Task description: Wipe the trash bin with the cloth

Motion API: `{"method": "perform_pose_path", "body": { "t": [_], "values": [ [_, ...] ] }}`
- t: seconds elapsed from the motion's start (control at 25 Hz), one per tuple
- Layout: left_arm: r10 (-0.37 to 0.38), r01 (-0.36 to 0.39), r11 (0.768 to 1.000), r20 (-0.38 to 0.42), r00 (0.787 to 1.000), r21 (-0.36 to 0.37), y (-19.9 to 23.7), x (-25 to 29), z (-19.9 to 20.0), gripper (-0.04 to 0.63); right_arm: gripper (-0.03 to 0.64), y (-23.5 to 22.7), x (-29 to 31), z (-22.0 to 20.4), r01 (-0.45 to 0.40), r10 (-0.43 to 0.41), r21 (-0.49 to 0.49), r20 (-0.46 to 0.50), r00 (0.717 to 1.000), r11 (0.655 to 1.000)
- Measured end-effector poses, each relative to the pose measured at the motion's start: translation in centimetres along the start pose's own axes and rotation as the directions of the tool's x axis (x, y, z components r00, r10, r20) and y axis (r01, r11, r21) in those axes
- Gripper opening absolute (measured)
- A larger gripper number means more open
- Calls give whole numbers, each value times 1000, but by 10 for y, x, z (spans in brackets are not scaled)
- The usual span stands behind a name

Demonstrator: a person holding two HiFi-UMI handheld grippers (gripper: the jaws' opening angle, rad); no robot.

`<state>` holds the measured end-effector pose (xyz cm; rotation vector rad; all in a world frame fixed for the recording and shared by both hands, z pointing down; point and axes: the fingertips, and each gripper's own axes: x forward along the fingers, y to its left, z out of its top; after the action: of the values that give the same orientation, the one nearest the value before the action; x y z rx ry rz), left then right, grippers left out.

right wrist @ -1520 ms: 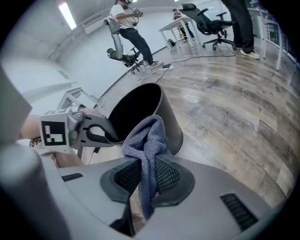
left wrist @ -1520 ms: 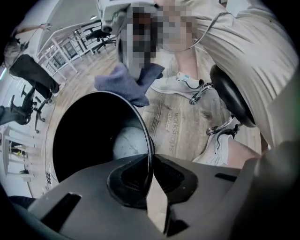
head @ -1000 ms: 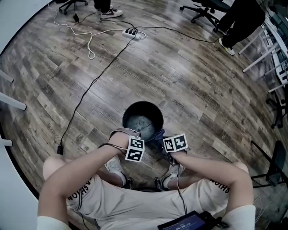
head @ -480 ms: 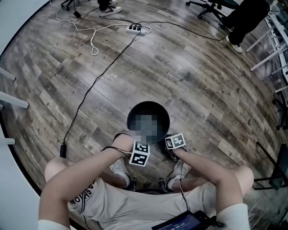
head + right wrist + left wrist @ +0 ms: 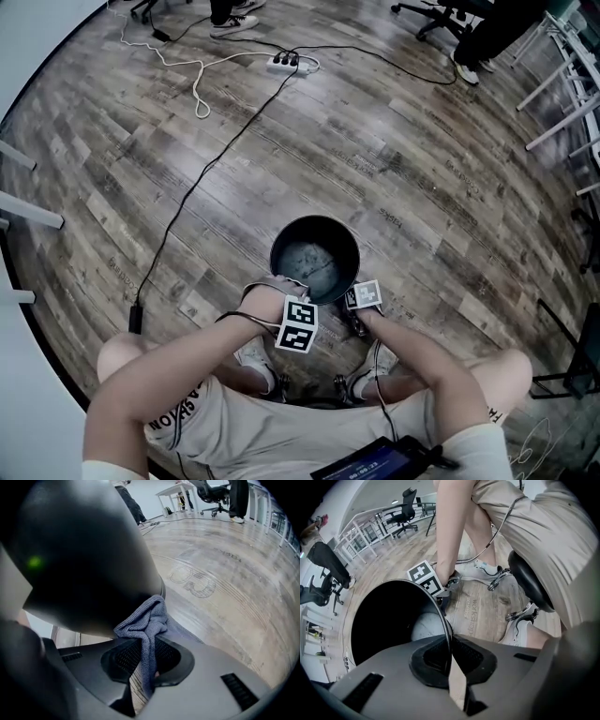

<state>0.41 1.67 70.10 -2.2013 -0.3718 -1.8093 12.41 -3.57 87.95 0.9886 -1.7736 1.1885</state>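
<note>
The left gripper [image 5: 450,660] fingers pinch the black trash bin [image 5: 384,620] rim at seven o'clock — the right gripper [image 5: 145,663] fingers clamp a grey cloth [image 5: 149,618] against its five-o'clock side.

The bin [image 5: 316,228] is standing on the floor [image 5: 422,169] just before the person's shoes [image 5: 255,356], with a power strip [image 5: 286,64] lying well behind it. The left gripper [image 5: 450,663] is sitting at its near left, jaws closing over the rim. The right gripper [image 5: 145,667] is hanging outside its near right, pinching the cloth [image 5: 146,618] against the outer wall.
</note>
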Motion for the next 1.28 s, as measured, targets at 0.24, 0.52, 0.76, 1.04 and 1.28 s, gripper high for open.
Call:
{"method": "perform_pose_path", "body": {
  "t": [0.24, 0.52, 0.76, 1.04, 1.28],
  "values": [
    [-15, 14, 1000, 37, 999, 10, -2, -9, 2, 79, 60, 18, -45, 4, -18, 18, 14, -36, 999, 1000],
    [3, 13, 983, -85, 996, 183, -3, -14, -30, 170, 61, 56, -120, -3, -90, 89, -39, -28, 996, 995],
    [60, -29, 978, -147, 987, 204, 2, -3, -56, 155, 61, 99, -182, 9, -171, 171, 4, 46, 984, 985],
    [67, -45, 987, -138, 988, 154, 6, -4, -51, 75, 61, 116, -209, 25, -190, 189, 0, 118, 975, 982],
    [46, -32, 991, -106, 993, 131, 0, -4, -38, 69, 61, 111, -195, 26, -167, 168, -18, 112, 980, 986]
  ]
}}
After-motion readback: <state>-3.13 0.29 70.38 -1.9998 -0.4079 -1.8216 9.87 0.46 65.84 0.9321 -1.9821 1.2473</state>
